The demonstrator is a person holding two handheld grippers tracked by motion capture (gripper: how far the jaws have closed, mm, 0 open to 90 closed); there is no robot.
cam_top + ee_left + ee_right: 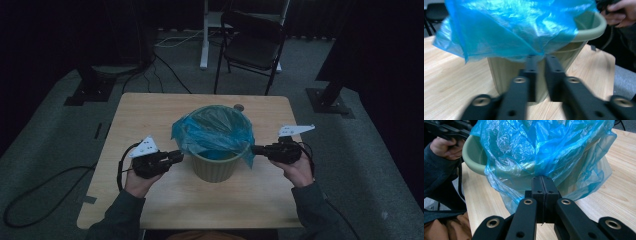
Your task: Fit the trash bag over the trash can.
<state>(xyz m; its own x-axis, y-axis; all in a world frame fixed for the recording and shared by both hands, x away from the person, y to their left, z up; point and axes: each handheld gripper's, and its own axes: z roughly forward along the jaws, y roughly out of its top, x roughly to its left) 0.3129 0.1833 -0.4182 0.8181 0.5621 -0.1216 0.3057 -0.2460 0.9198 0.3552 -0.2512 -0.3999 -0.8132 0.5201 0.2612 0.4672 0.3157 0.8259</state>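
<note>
A pale green bin (215,169) stands mid-table, lined with a blue plastic bag (215,131) whose edge drapes over the rim. My left gripper (177,156) is at the bin's left side. In the left gripper view its jaws (541,58) stand slightly apart just under a hanging corner of the bag (511,25), in front of the bin wall (504,72). My right gripper (255,149) is at the bin's right side. In the right gripper view it (541,178) is shut, pinching a fold of the bag (544,147) at its tips beside the bin rim (472,157).
The wooden table (150,110) has bare room around the bin. A small round object (239,107) lies behind the bin. A black folding chair (252,45) stands beyond the far edge, with cables on the floor at the left (30,200).
</note>
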